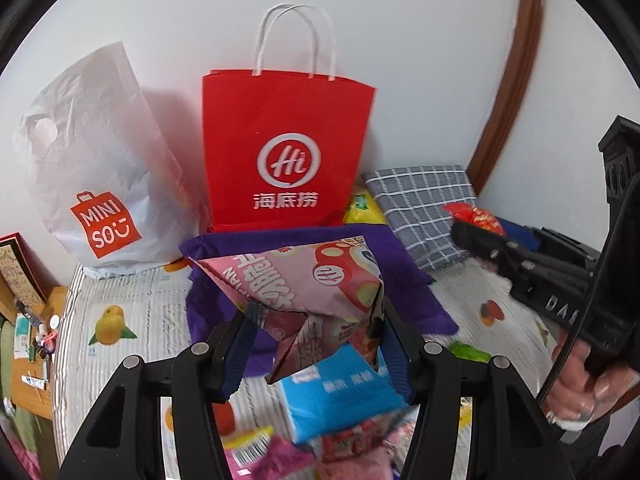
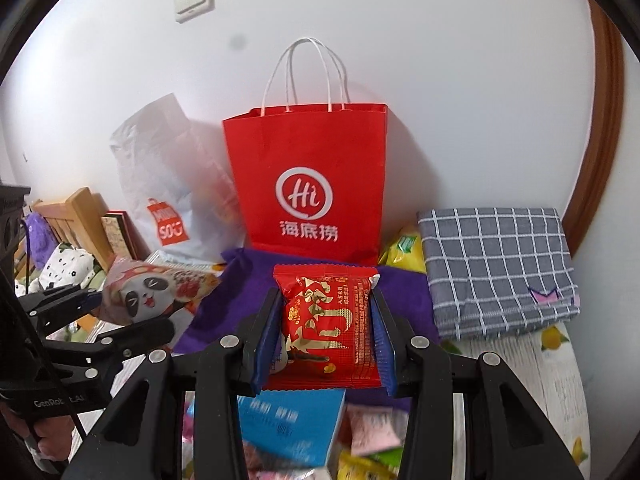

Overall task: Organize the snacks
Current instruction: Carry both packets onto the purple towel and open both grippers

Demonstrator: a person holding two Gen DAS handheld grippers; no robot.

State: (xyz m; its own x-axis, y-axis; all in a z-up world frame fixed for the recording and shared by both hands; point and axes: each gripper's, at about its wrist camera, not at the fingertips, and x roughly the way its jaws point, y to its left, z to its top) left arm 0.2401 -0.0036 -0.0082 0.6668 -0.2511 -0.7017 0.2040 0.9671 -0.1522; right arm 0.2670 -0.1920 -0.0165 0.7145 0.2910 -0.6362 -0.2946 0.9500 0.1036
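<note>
Two packets were in grip above the bed: left gripper (image 1: 316,340) pinched a pink snack bag (image 1: 320,292), right gripper (image 2: 326,344) clamped a red packet (image 2: 326,324), both facing the red paper bag (image 2: 312,184). Risk: the crumpled pink bag could slip, or snag the bag's rim.

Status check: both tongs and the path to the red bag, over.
Left tongs shut on pink packet. Right tongs shut on red packet. Red bag upright ahead, nothing between.
</note>
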